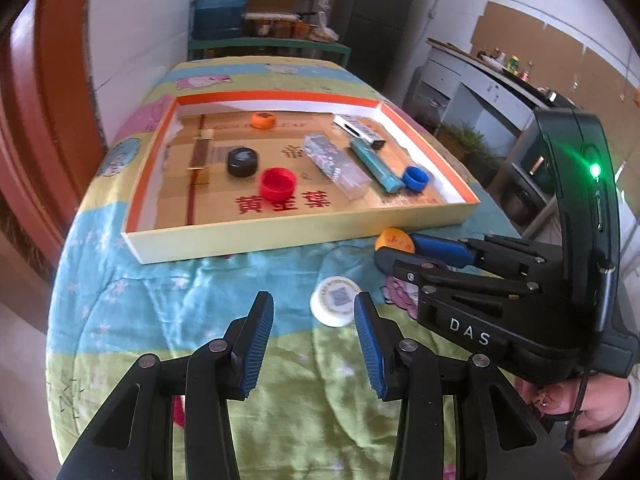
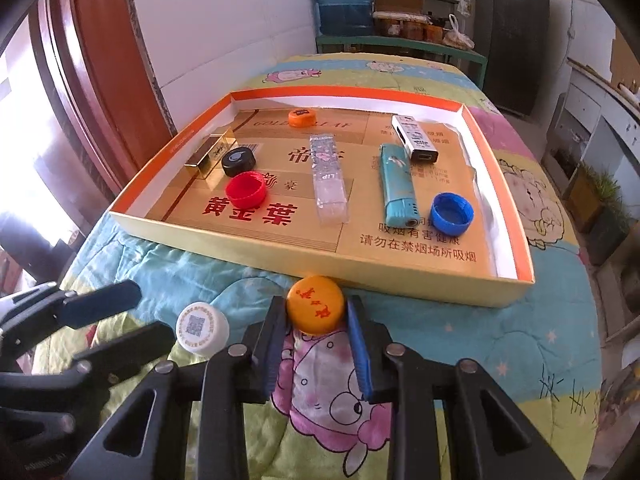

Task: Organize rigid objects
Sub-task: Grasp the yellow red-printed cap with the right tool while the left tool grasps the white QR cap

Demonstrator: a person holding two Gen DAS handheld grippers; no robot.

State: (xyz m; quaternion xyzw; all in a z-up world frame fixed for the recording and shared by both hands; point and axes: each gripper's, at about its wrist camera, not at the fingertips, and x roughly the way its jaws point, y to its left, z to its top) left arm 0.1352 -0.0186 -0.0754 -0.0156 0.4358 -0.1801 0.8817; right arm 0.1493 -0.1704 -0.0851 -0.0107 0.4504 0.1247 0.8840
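Two caps are all that lie outside the box as the sorting nears its end. Nearest, on the cartoon-print quilt (image 2: 520, 344), the right gripper (image 2: 316, 344) has its blue pads pressed against either side of the yellow-orange cap (image 2: 316, 310), which sits on the cloth just short of the box's front wall. Beside it, the left gripper (image 1: 316, 340) hovers with its jaws partly open and empty, the white cap (image 1: 335, 306) lying just ahead of its fingertips, gripped by nothing. A hand (image 1: 572, 400) steadies the right tool at the frame's edge.

Beyond them, the shallow orange-rimmed box (image 2: 400, 280) already holds the bulk of the haul: a red cap (image 2: 246, 190), blue cap (image 2: 451, 214), black cap (image 2: 239, 162), clear plastic case (image 2: 329, 178), teal lighter (image 2: 398, 184), white adapter (image 2: 414, 136), gold box (image 2: 212, 152) and, farthest back, a small orange cap (image 2: 301, 117). By the look of it, only the two caps on the quilt remain to go in.
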